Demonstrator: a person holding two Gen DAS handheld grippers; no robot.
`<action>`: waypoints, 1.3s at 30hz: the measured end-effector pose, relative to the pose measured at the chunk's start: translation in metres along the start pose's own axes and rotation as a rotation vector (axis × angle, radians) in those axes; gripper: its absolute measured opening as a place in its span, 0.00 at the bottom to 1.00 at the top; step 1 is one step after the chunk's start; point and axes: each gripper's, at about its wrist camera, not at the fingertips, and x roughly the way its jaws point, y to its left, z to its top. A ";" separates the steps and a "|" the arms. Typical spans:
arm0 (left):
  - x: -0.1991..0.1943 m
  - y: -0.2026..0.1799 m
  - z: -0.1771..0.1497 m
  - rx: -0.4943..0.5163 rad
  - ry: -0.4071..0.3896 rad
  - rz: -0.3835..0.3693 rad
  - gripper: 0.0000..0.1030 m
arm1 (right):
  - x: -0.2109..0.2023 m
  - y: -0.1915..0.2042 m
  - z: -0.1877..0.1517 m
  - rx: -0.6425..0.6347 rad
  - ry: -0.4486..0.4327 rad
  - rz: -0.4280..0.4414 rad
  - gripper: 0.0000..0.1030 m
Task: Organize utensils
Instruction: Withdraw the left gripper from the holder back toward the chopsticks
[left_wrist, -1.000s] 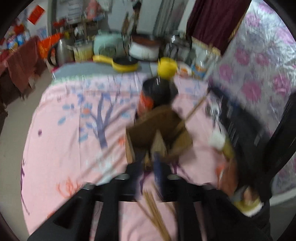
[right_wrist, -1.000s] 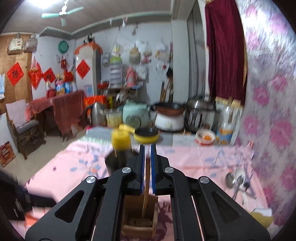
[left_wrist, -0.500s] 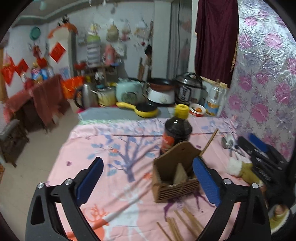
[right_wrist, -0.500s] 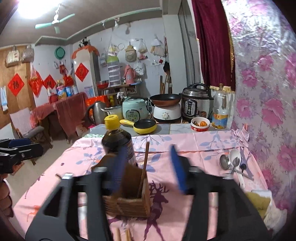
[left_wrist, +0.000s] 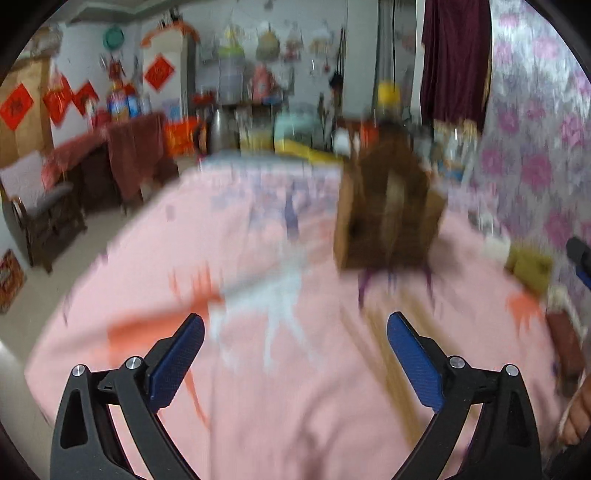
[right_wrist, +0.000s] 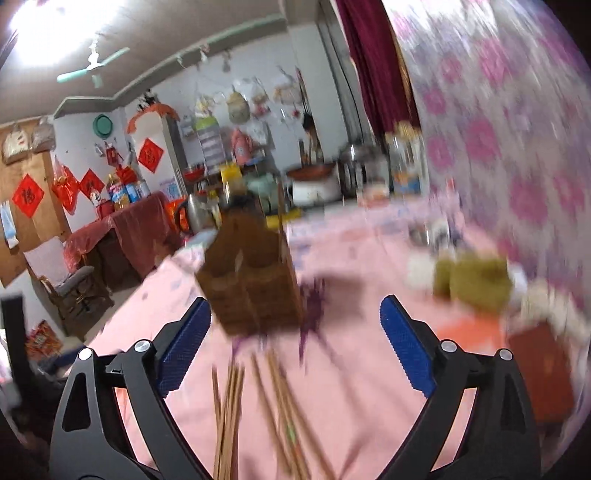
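A brown wooden utensil holder (left_wrist: 388, 214) (right_wrist: 255, 284) stands on the pink tablecloth (left_wrist: 258, 387), blurred in both views. One chopstick (right_wrist: 282, 210) stands upright in it. Several loose chopsticks (right_wrist: 258, 406) lie on the cloth in front of the holder, below my right gripper (right_wrist: 295, 306). Its jaws are opening, with nothing pressed between the blue pads. My left gripper (left_wrist: 295, 321) is open wide over bare cloth, down and left of the holder, and holds nothing.
A dark bottle with a yellow cap (left_wrist: 386, 96) stands behind the holder. A yellow-green cloth (right_wrist: 476, 280) lies to the right, with blurred spoons (right_wrist: 424, 232) beyond it. Pots and cookers crowd the far table end. A flowered wall (right_wrist: 517, 147) bounds the right side.
My right gripper has opened off the chopstick, which now stands in the holder, and has drawn back and down over the loose chopsticks. My left gripper has opened wide and sunk toward the cloth.
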 end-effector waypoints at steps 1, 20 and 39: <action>0.005 0.000 -0.016 0.003 0.039 -0.006 0.95 | 0.002 -0.005 -0.011 0.008 0.027 -0.007 0.87; 0.039 -0.070 -0.075 0.203 0.199 -0.119 0.95 | 0.028 -0.071 -0.091 0.128 0.260 -0.098 0.87; 0.033 0.028 -0.070 -0.067 0.205 -0.063 0.94 | 0.025 -0.055 -0.095 0.057 0.255 -0.077 0.87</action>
